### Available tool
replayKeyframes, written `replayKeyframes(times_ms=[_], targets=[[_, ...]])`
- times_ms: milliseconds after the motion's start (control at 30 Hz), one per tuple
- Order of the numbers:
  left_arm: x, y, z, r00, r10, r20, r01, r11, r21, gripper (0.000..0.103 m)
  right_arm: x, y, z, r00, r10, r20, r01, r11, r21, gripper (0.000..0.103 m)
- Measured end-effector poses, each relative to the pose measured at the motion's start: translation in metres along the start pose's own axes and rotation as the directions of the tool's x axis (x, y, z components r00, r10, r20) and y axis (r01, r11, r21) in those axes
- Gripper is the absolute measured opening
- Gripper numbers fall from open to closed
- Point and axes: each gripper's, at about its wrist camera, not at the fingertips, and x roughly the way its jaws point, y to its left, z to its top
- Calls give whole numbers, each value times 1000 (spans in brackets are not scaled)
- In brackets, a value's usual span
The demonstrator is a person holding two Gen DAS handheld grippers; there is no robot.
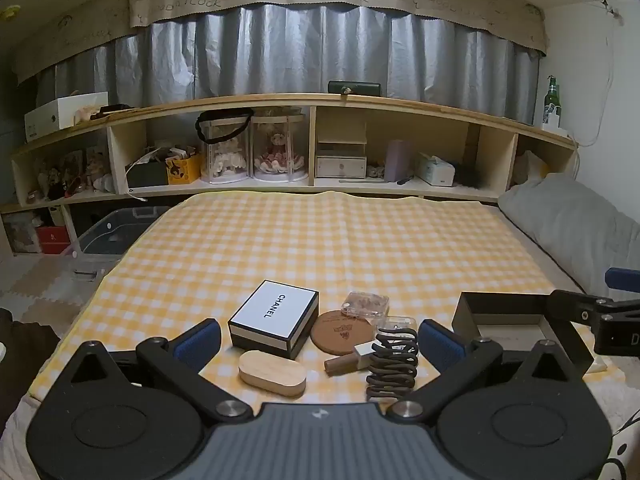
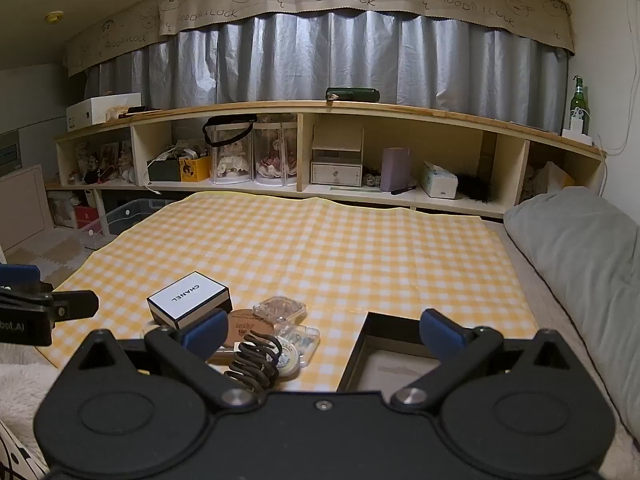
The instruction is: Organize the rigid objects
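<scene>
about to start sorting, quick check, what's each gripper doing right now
Left gripper: open, holding nothing, above the small items.
Right gripper: open, holding nothing, between the items and the black tray.

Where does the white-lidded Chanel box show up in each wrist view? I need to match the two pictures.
Left wrist view: the Chanel box sits low and centre-left, just beyond the oval wooden block.
Right wrist view: the Chanel box sits lower left, behind the right tool's left finger.
Shared landmark: the round cork coaster lies immediately right of the box in both views.
</scene>
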Motion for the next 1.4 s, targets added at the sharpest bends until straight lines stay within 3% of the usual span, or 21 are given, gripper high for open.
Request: replayKeyframes(times_ms=[1400], targets=[[0,0,0,1000,6,1,-6,1000,4,103,-1,1,2,1000,1,-5,-1,1000,3,103]])
